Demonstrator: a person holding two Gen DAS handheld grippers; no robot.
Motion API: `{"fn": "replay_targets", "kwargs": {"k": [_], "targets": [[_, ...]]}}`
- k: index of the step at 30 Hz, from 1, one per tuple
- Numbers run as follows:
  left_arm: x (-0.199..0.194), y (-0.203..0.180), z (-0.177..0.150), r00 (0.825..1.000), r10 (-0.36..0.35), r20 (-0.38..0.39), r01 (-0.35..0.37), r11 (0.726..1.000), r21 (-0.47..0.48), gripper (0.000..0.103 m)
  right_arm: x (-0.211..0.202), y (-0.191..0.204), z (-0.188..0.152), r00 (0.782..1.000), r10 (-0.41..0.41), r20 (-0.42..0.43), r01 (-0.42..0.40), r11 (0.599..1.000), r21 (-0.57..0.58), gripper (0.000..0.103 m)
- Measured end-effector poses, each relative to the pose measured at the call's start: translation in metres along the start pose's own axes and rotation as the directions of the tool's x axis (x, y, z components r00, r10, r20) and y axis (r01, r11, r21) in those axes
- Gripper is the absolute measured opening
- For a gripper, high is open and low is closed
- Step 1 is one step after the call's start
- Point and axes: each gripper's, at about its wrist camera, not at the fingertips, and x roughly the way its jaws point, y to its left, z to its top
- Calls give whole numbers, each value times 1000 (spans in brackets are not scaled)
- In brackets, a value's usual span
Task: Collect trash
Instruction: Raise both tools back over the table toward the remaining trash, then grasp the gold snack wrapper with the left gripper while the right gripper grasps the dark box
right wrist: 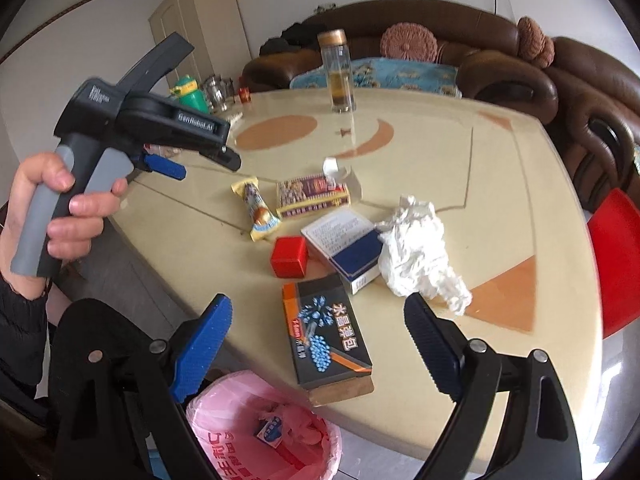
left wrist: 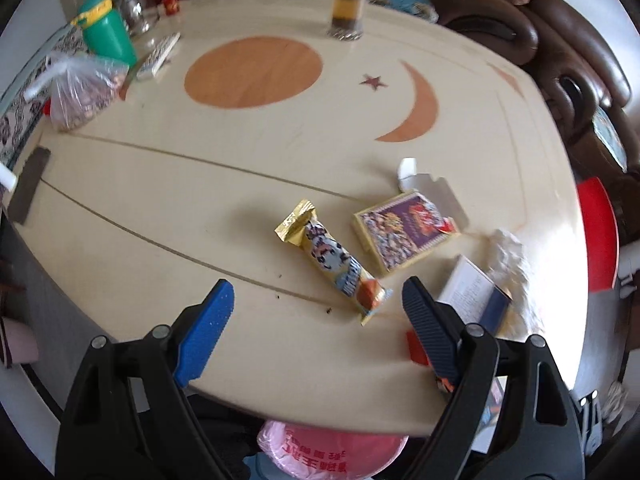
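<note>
Currently, the left gripper (left wrist: 316, 300) is held above the near edge of the tabletop (left wrist: 200, 200) with its fingers (left wrist: 212, 312) wide apart and nothing between them. A gold-ended snack wrapper (left wrist: 332, 264) lies just ahead of the gap, toward the near edge. A purple card box (left wrist: 404, 232) with an open flap is placed just beside the wrapper, further from the near edge.

The right gripper (right wrist: 318, 322) is positioned over the near edge as well, its fingers (right wrist: 432, 344) likewise spread and empty. A black box with blue print (right wrist: 326, 332) lies between them in that view and overhangs the near edge. A small red box (right wrist: 289, 257), a white-and-blue carton (right wrist: 344, 244) and a crumpled white tissue (right wrist: 420, 248) are grouped just beyond it, the tissue touching the carton. The left hand (right wrist: 60, 208) is seen gripping the other tool's handle.

A bin lined with a pink bag (right wrist: 260, 424) stands below the near edge; a small packet is seen inside it. A glass bottle (right wrist: 340, 72) stands near the far edge, and a green cup (left wrist: 106, 28) is located at the far left corner.
</note>
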Motion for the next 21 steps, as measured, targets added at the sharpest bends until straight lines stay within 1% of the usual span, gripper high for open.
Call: {"fn": "replay_targets", "kwargs": {"k": [3, 7, 16, 21], "targets": [[17, 4, 6, 1000, 13, -27, -14, 999, -31, 84, 18, -5, -4, 1000, 12, -29, -12, 1000, -2, 86], [41, 6, 9, 997, 28, -72, -31, 998, -47, 84, 36, -10, -9, 997, 38, -62, -38, 999, 5, 86], [68, 8, 17, 994, 29, -106, -39, 995, -95, 84, 56, -14, -13, 994, 54, -96, -54, 999, 4, 86], [83, 8, 18, 989, 17, -144, -35, 992, -125, 84, 61, -17, -16, 993, 57, -107, -56, 998, 9, 86]]}}
